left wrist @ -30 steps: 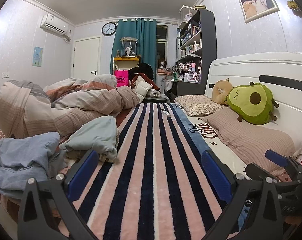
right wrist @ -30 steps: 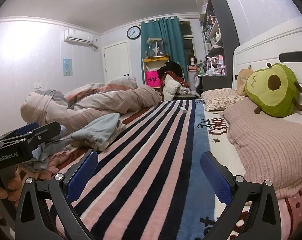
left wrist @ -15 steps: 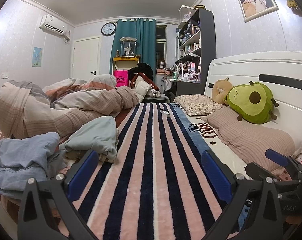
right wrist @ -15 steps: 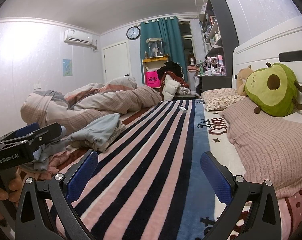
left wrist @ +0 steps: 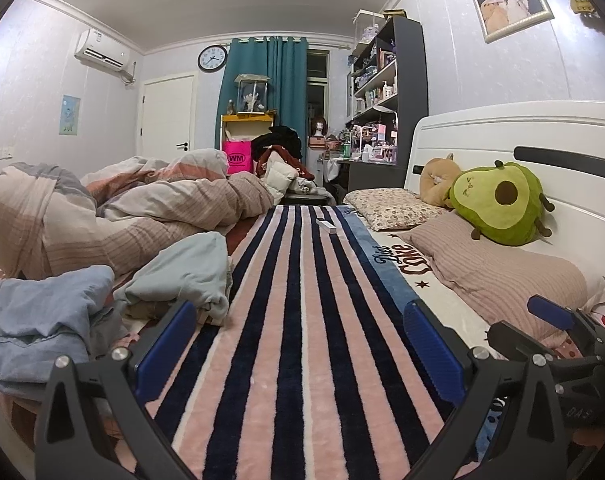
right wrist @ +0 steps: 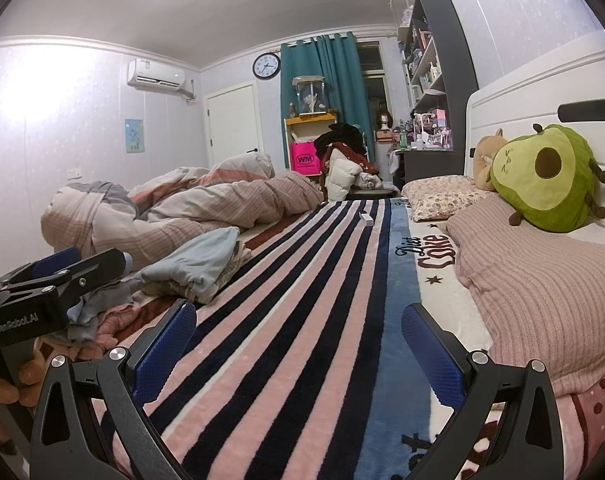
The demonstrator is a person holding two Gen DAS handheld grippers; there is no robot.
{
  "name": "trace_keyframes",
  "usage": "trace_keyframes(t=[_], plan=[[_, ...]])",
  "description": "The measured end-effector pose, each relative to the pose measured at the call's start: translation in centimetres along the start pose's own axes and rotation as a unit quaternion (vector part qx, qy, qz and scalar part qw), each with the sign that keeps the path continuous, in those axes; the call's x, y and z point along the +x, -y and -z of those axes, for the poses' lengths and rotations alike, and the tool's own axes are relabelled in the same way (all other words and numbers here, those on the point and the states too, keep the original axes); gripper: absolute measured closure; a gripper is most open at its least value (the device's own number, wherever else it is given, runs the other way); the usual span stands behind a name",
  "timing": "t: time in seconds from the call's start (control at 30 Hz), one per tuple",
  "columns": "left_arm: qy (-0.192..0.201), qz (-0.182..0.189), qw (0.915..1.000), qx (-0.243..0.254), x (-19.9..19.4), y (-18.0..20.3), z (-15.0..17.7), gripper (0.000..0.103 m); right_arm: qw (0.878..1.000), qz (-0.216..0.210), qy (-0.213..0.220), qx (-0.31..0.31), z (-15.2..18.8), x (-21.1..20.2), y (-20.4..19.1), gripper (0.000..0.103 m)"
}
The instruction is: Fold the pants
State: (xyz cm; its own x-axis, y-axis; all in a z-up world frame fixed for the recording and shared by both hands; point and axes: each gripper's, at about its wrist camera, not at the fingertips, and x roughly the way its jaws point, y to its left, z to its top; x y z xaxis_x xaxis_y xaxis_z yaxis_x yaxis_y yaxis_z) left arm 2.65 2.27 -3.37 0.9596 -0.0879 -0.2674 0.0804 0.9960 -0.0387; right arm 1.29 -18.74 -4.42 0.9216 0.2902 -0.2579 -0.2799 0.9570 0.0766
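Note:
A heap of crumpled clothes lies at the left of the bed: a light blue garment (left wrist: pixel 182 268) and a denim-blue garment (left wrist: pixel 34 316) in the left wrist view, and the light blue garment (right wrist: pixel 194 260) in the right wrist view. Which piece is the pants I cannot tell. My left gripper (left wrist: pixel 298 344) is open and empty above the striped blanket (left wrist: pixel 302 300), to the right of the heap. My right gripper (right wrist: pixel 298 344) is open and empty over the same blanket (right wrist: pixel 302 300). The left gripper also shows at the left edge of the right wrist view.
A bunched quilt (left wrist: pixel 122 216) lies behind the clothes. Pillows (left wrist: pixel 502 272) and an avocado plush (left wrist: pixel 498 204) line the headboard at the right. A small white box (left wrist: pixel 326 226) sits on the blanket farther off. Shelves and a chair with clothes stand beyond the bed.

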Motion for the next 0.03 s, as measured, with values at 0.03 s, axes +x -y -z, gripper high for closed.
trace_keyframes(t=[0.03], plan=[[0.0, 0.0, 1.0, -0.001, 0.01, -0.01, 0.01, 0.001, 1.0, 0.0, 0.0, 0.0, 0.01, 0.0, -0.02, 0.001]])
